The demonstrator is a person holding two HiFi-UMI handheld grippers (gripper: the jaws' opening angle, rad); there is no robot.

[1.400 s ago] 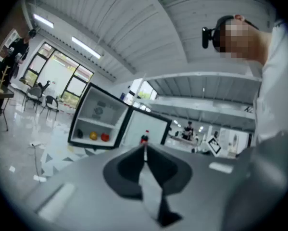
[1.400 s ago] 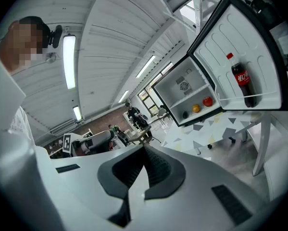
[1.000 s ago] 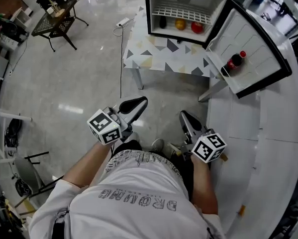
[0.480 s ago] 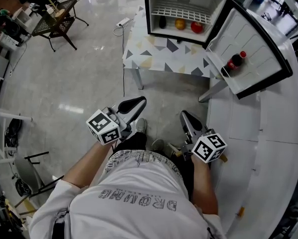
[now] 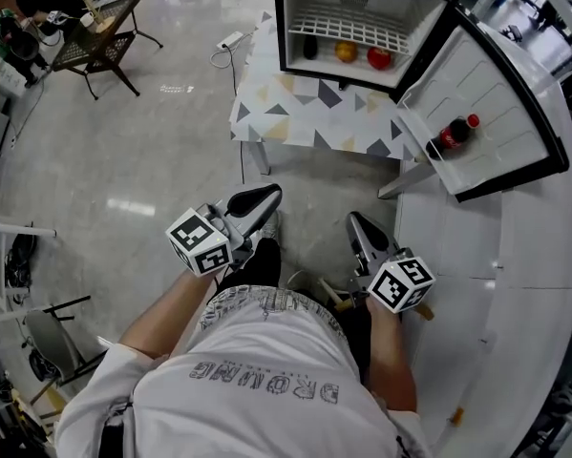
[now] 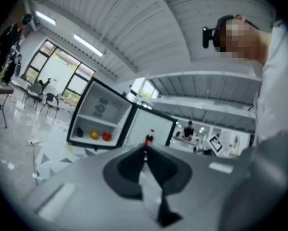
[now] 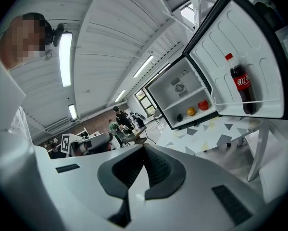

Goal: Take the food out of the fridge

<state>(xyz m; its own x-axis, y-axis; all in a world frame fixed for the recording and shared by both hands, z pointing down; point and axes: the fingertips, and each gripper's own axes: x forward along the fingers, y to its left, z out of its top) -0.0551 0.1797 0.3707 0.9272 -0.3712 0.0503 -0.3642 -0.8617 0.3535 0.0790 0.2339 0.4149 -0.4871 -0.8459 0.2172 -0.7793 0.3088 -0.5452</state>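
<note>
Both forearms reach forward from the waist, side by side and apart. The left gripper [image 5: 266,197] is held about level and the right gripper [image 5: 354,222] tips slightly down, both aimed toward the open fridge [image 5: 295,8]. Each pair of jaws is pressed together with nothing between (the dark pads meet at the tip). The food sits well ahead on the fridge's lower shelf: a dark item [image 5: 310,48], an orange fruit [image 5: 346,52] and a red fruit [image 5: 379,58] in a row.

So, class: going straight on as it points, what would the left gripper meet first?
Likely the open fridge door, by the cola bottle, straight beyond the left gripper's tips; depth unclear.
</note>
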